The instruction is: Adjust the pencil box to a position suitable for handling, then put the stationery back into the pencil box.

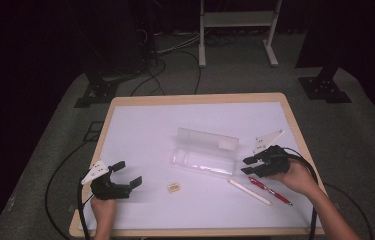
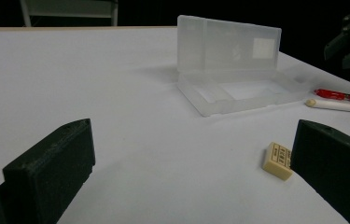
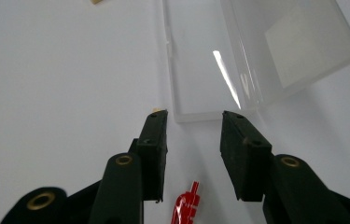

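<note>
White covers the surface (image 1: pixel 145 125), and the clear plastic case (image 1: pixel 205 152) lies open near its middle, long axis running toward the right edge. The right tool (image 1: pixel 249 166), jaws spread and empty, sits just off the case's right end, above the red pen (image 1: pixel 270 190) and white pen (image 1: pixel 250 192). The left tool (image 1: pixel 126 175), also spread, rests near the front left corner, so the right hand is nearer.

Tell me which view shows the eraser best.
The left gripper view: the eraser lies close, its printed label visible. The high view shows it as a small speck; the right gripper view catches just a corner at the top edge.
</note>
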{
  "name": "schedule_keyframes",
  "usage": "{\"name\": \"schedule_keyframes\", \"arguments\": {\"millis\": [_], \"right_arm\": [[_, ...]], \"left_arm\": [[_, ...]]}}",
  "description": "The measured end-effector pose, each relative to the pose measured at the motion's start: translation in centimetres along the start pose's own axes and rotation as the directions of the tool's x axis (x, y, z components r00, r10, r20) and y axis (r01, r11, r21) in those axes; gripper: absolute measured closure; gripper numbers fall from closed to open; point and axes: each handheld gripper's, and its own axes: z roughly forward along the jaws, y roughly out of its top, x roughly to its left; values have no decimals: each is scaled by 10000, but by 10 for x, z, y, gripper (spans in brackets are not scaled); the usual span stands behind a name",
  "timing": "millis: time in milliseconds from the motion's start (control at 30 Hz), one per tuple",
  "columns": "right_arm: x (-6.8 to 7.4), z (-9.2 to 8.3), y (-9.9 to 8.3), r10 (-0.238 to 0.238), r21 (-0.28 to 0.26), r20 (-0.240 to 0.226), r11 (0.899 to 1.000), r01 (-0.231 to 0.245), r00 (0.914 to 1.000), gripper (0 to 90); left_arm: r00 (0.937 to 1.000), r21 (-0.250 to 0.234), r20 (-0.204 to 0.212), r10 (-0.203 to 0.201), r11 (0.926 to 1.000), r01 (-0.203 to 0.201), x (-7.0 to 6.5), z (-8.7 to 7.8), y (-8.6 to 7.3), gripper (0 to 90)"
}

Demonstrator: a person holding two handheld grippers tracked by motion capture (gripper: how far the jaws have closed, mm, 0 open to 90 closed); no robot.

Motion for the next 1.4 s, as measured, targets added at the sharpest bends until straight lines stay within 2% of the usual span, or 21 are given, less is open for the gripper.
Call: {"name": "schedule_keyframes", "arguments": {"millis": [467, 833, 967, 1400], "right_arm": [[4, -9, -29, 712, -8, 125, 9975, -712, 9974, 600], [12, -14, -51, 901, -225, 276, 9957, -895, 9955, 567], [15, -19, -61, 1127, -384, 429, 9931, -1111, 9927, 565], [18, -21, -72, 1227, -239, 608, 9923, -1215, 9906, 575]], "left_arm": [[10000, 5, 36, 32, 10000, -32, -1, 0, 0, 0], [10000, 0, 46, 76, 10000, -76, 0, -1, 0, 0], [10000, -16, 45, 81, 10000, -80, 0, 0, 0, 0], [10000, -24, 57, 51, 10000, -50, 0, -1, 0, 0]]}}
